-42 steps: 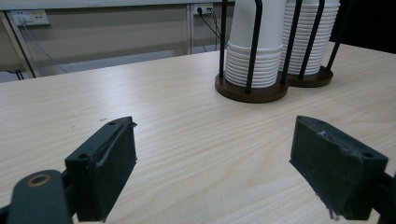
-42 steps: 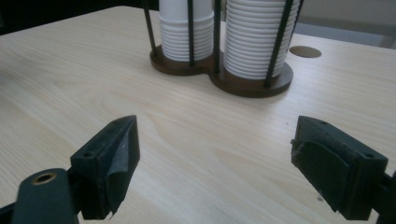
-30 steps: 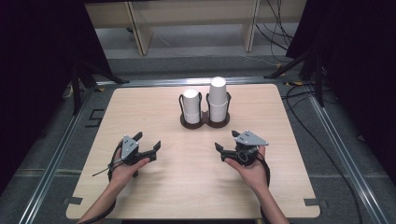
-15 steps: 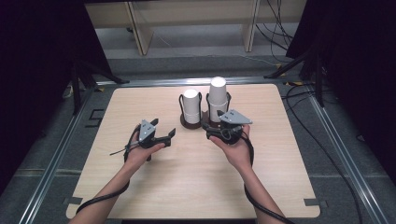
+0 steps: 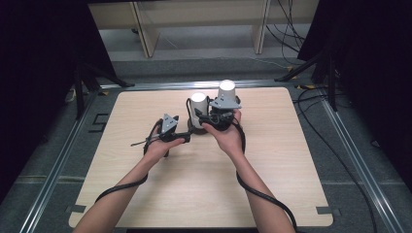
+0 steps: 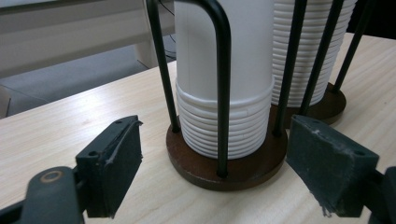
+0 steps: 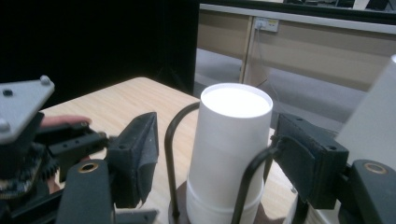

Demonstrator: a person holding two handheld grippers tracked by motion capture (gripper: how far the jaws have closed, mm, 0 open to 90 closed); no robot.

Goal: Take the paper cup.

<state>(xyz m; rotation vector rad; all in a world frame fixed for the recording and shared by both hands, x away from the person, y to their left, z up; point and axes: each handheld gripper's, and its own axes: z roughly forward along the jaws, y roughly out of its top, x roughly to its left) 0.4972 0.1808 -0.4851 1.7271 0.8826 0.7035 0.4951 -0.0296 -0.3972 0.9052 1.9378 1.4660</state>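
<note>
Two stacks of upside-down white paper cups stood on the pale wooden table (image 5: 145,194), each inside a holder of black wire hoops rising from a round dark-brown wooden base. The shorter stack (image 5: 198,103) sat in the nearer, left-hand holder (image 6: 224,161); in the left gripper view its lower part showed as a tight column of rolled rims under one smooth cup wall, ringed by the wire uprights. The taller stack (image 5: 227,91) stood just beside it in the second holder (image 6: 332,100), its ribbed rims running up out of the picture. No print, logo or lettering could be read on the cups or the holders.

The left gripper (image 6: 212,158) was low at the table, its black jaws spread wide to either side of the near holder's base, touching nothing. The right gripper (image 7: 217,161) was higher, its jaws open on both sides of the shorter stack's top cup, apart from its wall. In the high view both stacks stood near the middle of the table's far half, with both hands close against them.
</note>
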